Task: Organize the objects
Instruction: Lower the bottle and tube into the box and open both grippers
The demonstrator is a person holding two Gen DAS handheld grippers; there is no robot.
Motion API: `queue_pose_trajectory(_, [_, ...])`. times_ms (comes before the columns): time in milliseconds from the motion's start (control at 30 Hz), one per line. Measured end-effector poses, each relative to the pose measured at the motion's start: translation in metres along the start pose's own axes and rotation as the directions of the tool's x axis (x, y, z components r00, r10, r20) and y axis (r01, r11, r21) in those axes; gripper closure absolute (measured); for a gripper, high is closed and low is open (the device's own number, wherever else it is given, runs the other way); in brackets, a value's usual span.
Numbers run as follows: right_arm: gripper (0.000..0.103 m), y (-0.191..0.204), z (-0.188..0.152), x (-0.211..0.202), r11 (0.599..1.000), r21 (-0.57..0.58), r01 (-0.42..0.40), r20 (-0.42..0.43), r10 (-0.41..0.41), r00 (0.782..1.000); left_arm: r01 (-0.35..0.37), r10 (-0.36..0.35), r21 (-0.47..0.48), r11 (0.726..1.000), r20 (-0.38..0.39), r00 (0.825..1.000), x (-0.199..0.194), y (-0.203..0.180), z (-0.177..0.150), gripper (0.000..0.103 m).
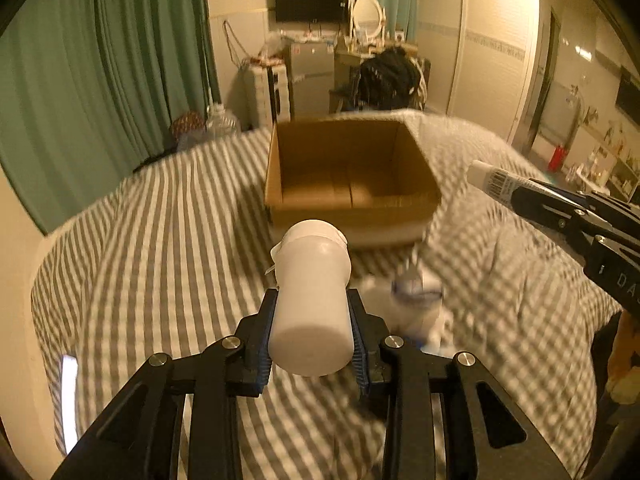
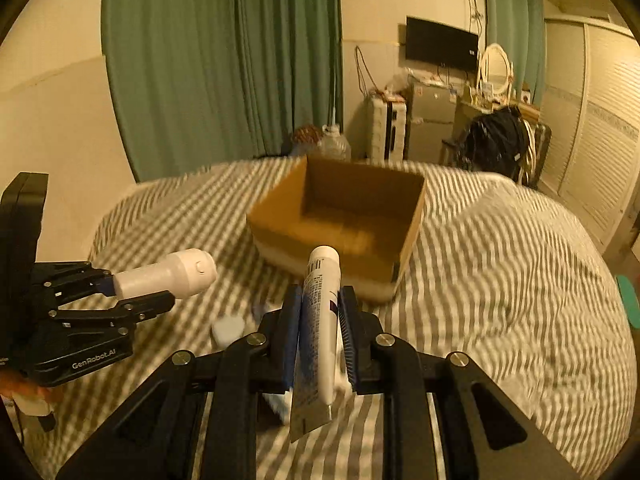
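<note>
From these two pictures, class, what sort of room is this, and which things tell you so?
Most likely a bedroom in a home. A bed with a striped cover fills the middle, green curtains hang behind it, and a mirror stands on a dresser by the far wall.

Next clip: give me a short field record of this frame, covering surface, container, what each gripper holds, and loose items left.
surface: bed with striped cover
container: open cardboard box, nothing visible inside
left gripper: shut on a white bottle, cap pointing toward the box
right gripper: shut on a white tube, cap end forward
loose items: blurred white and blue things on the cover near the grippers, too blurred to identify
</note>
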State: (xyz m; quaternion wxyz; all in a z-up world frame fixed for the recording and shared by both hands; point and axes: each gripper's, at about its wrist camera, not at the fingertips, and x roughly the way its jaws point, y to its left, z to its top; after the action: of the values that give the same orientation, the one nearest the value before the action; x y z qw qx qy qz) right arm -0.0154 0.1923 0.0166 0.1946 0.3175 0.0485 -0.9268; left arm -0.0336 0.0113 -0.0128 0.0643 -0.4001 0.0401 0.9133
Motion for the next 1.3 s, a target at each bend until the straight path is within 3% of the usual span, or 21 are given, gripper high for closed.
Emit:
queue_pose_trajectory(267, [0.084, -0.011, 0.075, 0.024, 0.999, -0.009, -0.036, 0.069, 0.037, 0.997, 0.023, -0.024, 0.011, 1.0, 0.067, 0.997, 0.025, 0.006, 0.083, 0.071])
queue_pose_trajectory(600, [0.084, -0.041, 0.125, 0.121, 0.999, 0.023, -0.038, 0.041, 0.037, 0.998, 0.045, -0.047, 0.031, 0.998, 0.061, 0.997, 0.117, 0.017, 0.15, 0.071])
queue_pose_trajectory(933, [0.084, -0.077, 0.119, 0.219, 0.998, 0.068, -0.007, -0.041, 0.01, 0.999, 0.061, -0.061, 0.065, 0.996, 0.0, 0.998, 0.206, 0.016, 0.144, 0.071])
queue_pose_trajectory(1133, [0.084, -0.086, 0.104, 0.245, 0.997, 0.071, 0.017, -0.099, -0.01, 0.995, 0.073, -0.072, 0.076, 0.994, -0.012, 0.997, 0.222, 0.009, 0.132, 0.071])
queue_pose_trajectory(1300, [0.083, -0.092, 0.097, 0.237, 0.996, 0.09, 0.003, -0.085, 0.005, 0.996, 0.074, -0.073, 0.067, 0.995, -0.019, 0.997, 0.216, 0.005, 0.127, 0.069])
